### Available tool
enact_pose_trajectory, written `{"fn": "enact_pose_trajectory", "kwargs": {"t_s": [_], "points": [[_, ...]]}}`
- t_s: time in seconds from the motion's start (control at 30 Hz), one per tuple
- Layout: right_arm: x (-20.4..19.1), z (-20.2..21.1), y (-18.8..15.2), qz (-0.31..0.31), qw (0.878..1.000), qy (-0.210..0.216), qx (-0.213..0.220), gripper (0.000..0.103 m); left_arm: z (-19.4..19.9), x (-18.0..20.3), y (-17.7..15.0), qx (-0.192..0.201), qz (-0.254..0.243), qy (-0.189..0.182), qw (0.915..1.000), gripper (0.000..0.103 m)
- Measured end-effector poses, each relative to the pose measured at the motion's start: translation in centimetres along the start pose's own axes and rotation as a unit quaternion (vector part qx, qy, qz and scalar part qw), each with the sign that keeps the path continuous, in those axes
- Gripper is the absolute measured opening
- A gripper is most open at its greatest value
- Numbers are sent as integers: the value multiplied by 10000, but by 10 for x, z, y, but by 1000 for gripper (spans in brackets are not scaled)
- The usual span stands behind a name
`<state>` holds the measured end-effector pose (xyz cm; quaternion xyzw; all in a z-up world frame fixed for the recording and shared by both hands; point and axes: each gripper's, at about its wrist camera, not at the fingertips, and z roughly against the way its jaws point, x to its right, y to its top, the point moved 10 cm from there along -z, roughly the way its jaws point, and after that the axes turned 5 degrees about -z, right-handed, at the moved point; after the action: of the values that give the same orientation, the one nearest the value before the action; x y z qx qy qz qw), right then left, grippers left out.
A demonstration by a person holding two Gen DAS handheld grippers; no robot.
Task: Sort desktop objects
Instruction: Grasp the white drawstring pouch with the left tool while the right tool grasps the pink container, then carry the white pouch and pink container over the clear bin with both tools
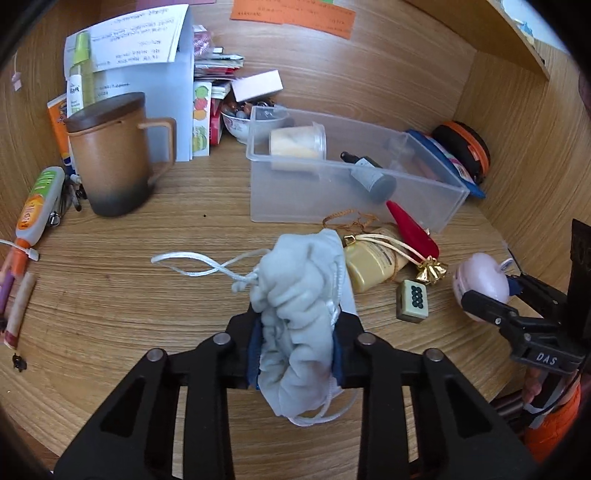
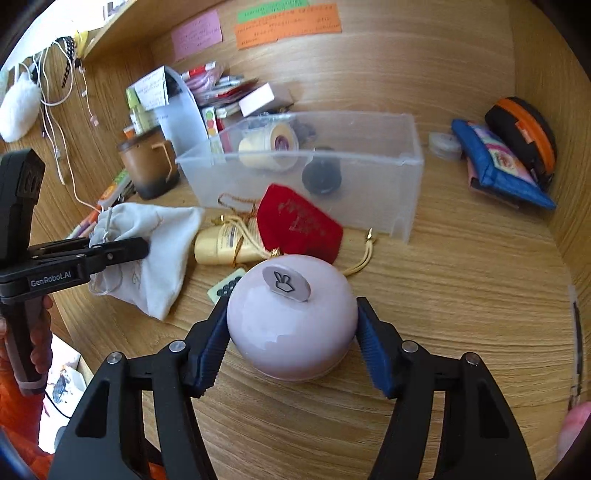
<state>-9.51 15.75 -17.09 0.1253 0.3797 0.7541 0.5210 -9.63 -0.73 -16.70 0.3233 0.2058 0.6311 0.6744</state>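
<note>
Left gripper [image 1: 295, 354] pinching grey drawstring pouch [image 1: 299, 291] above wooden surface [image 1: 129, 295]. Right gripper [image 2: 291, 332] clamped on pink round case [image 2: 291, 325], near mahjong tile [image 1: 412, 300]. Clear bin [image 2: 369, 206] behind holds dark bottle [image 1: 369, 177].

**Colours on the Desk**

Pale grey drawstring pouch [image 1: 299, 295] with white cord, between black jaws lined in blue. Glossy pink round case [image 2: 291, 325] topped by a grey disc bearing a black hand-sign mark. At 12 o'clock, clear frosted plastic bin [image 1: 436, 206]. Red velvet pouch [image 2: 299, 225] with faint gold print. Gold tube [image 1: 373, 266], gold bells [image 1: 432, 271]. Cream tile [image 1: 412, 301] with dark dots. At 10 o'clock, tan mug [image 1: 114, 155] fading to charcoal at the base, dark brown lid. Orange notes [image 1: 295, 14] on wood-grain wall.
</note>
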Motion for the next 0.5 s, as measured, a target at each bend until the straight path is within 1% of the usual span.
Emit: {"fn": "enact_pose_trajectory", "kwargs": {"t_s": [0.33, 0.5], "points": [[3, 21, 17, 51, 9995, -25, 296, 61, 30, -12, 14, 342, -15, 222, 9992, 27], [1, 28, 25, 116, 9993, 6, 347, 61, 51, -20, 27, 574, 18, 362, 9977, 27]]}}
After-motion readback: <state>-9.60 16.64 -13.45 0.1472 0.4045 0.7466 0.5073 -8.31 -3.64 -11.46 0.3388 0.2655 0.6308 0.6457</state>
